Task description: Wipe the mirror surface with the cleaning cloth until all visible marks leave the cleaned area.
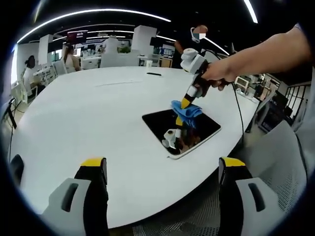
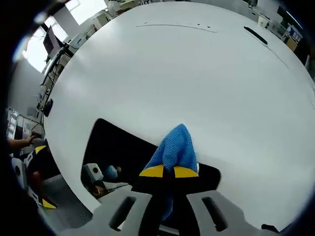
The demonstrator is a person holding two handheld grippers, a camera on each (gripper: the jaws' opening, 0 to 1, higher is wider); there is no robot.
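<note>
Right gripper (image 2: 165, 171) presses cloth (image 2: 173, 150) (blue) on mirror (image 2: 115, 147)

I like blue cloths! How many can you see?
1. The blue cloth is pinched in the right gripper, pressed on the mirror.

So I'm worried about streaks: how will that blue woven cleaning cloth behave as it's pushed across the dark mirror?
The blue woven cleaning cloth bunches in folds, so it is probably floppy and light. Pinched in the right gripper, it may drag unevenly. The dark flat mirror looks glossy, so it should glide.
</note>
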